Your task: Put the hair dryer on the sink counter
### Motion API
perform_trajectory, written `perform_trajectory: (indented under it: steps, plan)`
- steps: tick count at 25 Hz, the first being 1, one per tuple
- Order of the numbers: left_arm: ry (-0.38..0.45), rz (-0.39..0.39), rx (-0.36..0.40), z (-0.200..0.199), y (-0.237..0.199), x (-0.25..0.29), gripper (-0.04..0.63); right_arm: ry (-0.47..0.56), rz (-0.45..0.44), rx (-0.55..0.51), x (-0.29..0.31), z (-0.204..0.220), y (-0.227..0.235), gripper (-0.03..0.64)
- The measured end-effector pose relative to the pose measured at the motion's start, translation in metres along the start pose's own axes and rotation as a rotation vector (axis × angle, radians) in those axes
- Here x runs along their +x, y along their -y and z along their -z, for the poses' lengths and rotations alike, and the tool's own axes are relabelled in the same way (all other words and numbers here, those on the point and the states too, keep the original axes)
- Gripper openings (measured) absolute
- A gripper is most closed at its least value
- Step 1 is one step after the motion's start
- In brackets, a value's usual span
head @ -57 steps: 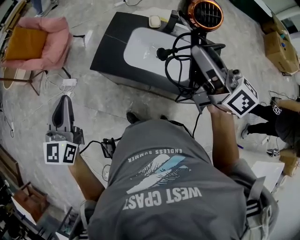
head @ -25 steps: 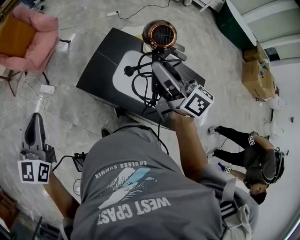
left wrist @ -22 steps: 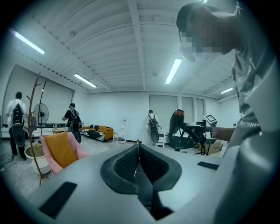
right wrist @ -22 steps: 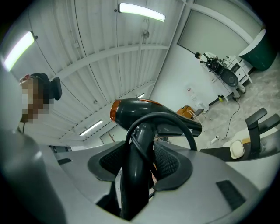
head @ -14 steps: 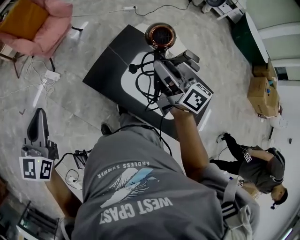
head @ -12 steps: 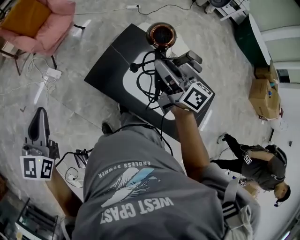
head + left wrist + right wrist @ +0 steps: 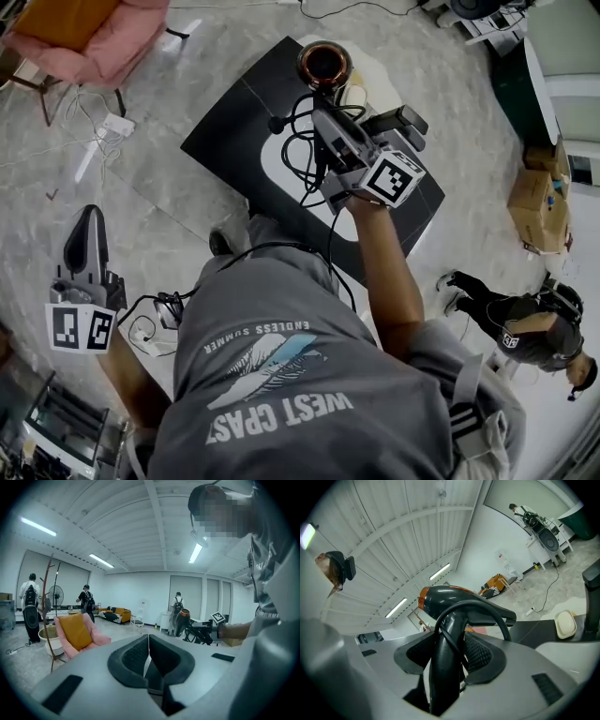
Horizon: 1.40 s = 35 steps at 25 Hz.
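A black hair dryer (image 7: 323, 64) with a copper ring hangs over the far end of the black sink counter (image 7: 225, 131), above the white basin (image 7: 281, 155). My right gripper (image 7: 330, 127) is shut on its handle (image 7: 445, 667), and the cord (image 7: 300, 141) loops loosely around the jaws. In the right gripper view the dryer's body (image 7: 461, 599) rises above the pads. My left gripper (image 7: 91, 225) hangs low at the left over the floor, far from the counter, with its jaws (image 7: 148, 648) shut on nothing.
A white soap dish (image 7: 566, 624) and a black tap (image 7: 593, 602) sit on the counter's far side. A pink armchair (image 7: 84, 33) stands far left, cables and a power strip (image 7: 112, 127) lie on the floor, cardboard boxes (image 7: 539, 202) and a crouching person (image 7: 525, 323) are at the right.
The right gripper has carried the hair dryer farther from the head camera, down towards the counter's far end. The left gripper has stayed shut at the side.
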<state>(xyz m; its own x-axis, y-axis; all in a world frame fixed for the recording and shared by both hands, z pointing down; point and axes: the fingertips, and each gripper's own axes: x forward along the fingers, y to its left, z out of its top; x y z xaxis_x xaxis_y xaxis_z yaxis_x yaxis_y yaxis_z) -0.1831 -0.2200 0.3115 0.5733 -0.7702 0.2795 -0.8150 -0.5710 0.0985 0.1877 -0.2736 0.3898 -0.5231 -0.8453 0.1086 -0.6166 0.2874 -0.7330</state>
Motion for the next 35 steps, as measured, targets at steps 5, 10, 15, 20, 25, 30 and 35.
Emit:
perform_trajectory:
  steps: [5, 10, 15, 20, 25, 30, 35]
  plan:
    - [-0.014, -0.014, -0.004, 0.003, 0.011, -0.006, 0.02, -0.025, -0.004, 0.018, 0.003, 0.012, 0.016, 0.216]
    - [-0.023, -0.029, -0.007, 0.007, 0.022, -0.014, 0.02, -0.052, 0.013, 0.011, 0.002, 0.025, 0.033, 0.216]
    - [-0.035, -0.047, -0.017, 0.012, 0.024, -0.018, 0.02, -0.081, 0.033, 0.015, 0.011, 0.04, 0.054, 0.216]
    - [-0.064, -0.053, -0.042, 0.021, -0.012, -0.006, 0.02, -0.117, 0.063, 0.023, 0.055, 0.064, 0.075, 0.216]
    - [-0.078, -0.063, -0.052, 0.027, -0.027, -0.003, 0.02, -0.155, 0.092, 0.008, 0.077, 0.084, 0.094, 0.216]
    - [-0.087, -0.071, -0.06, 0.03, -0.032, -0.003, 0.02, -0.179, 0.121, -0.007, 0.087, 0.1, 0.111, 0.216]
    - [-0.096, -0.072, -0.066, 0.033, -0.033, -0.001, 0.02, -0.213, 0.146, -0.018, 0.093, 0.116, 0.124, 0.216]
